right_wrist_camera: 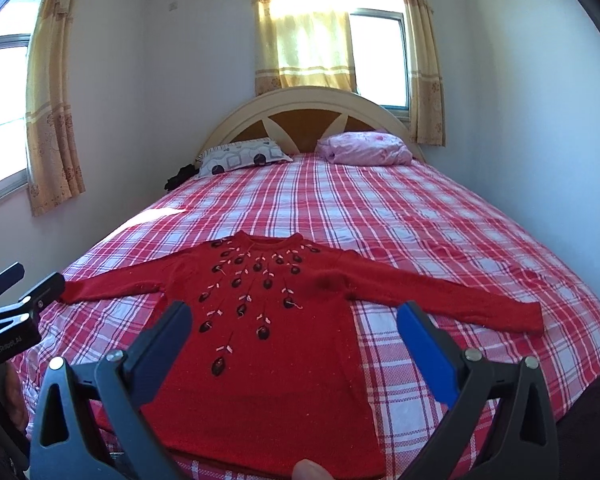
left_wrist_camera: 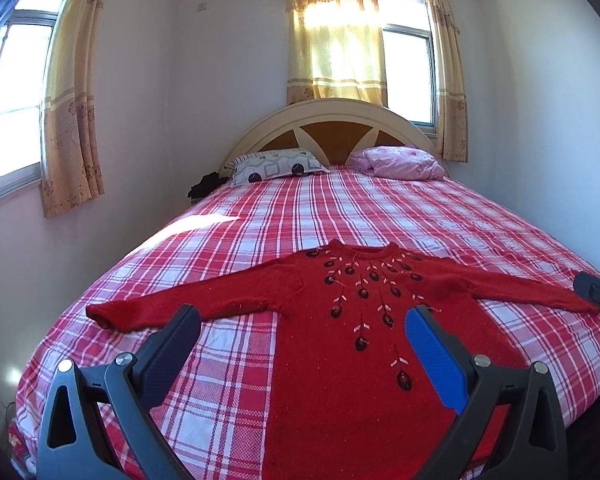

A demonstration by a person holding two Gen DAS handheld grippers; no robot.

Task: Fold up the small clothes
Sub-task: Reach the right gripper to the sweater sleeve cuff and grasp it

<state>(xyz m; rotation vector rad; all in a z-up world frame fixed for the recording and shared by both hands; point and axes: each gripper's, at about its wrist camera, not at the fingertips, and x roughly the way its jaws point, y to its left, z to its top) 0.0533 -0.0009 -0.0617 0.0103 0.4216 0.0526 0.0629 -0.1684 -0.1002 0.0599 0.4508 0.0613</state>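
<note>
Sweater [left_wrist_camera: 340,344] spread flat on bed [left_wrist_camera: 420,208], sleeves out; left gripper [left_wrist_camera: 300,332], right gripper [right_wrist_camera: 292,328] held above, jaws wide, nothing gripped. Risk: bedsheet pinched with knit, fold skewed

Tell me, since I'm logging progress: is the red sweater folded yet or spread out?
Spread out. The sweater lies flat on the bed, front up, both sleeves stretched sideways.

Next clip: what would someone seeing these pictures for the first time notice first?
A red sweater with dark beaded flowers lies flat, sleeves spread wide, at the near end of a bed with a red and white checked sheet. Both grippers, left and right, hover open above it, holding nothing. Behind, sun glows through yellow curtains above the arched headboard.
</note>
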